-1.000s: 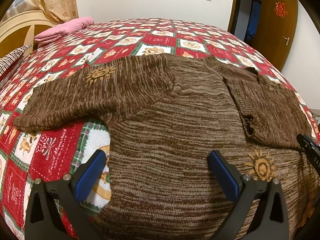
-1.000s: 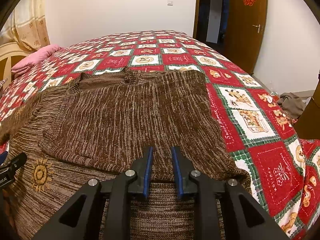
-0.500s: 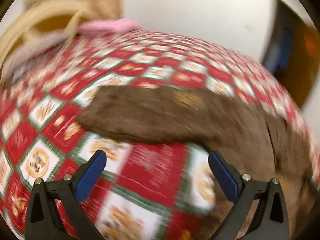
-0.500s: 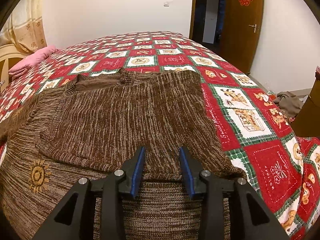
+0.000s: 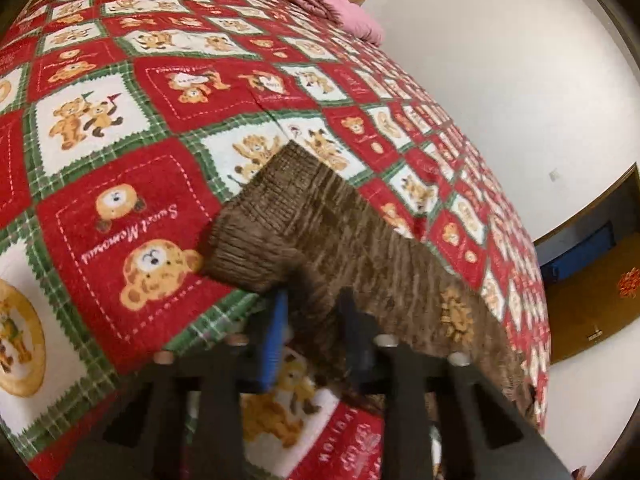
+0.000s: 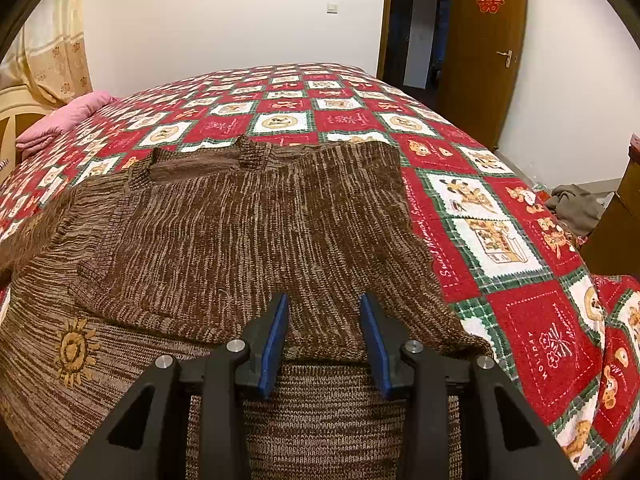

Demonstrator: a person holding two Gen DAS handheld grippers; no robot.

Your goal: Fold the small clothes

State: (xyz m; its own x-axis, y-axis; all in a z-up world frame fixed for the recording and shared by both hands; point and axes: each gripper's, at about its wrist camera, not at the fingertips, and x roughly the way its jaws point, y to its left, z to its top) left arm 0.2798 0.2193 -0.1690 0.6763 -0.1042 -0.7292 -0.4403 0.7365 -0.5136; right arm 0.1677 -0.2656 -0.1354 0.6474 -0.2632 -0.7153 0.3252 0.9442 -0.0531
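A brown knit sweater (image 6: 240,232) lies flat on the red patchwork bedspread (image 6: 500,240), its right sleeve folded across the chest. Its left sleeve (image 5: 360,248) stretches out over the bedspread, ribbed cuff (image 5: 256,236) at the end. My left gripper (image 5: 314,320), rolled over to one side, is closing its jaws just behind the cuff, and sleeve fabric is bunched between the blue pads (image 5: 276,320). My right gripper (image 6: 324,332) hovers at the sweater's near edge with its jaws open and nothing between them.
A folded pink blanket (image 6: 64,116) lies at the far left of the bed, by the headboard and curtain. A wooden door (image 6: 480,60) stands at the back right. A grey cloth (image 6: 572,204) lies on the floor to the right of the bed.
My left gripper has swung left from the sweater's body to the sleeve end, rolled sideways and closed on the sleeve. My right gripper has opened wider without moving.
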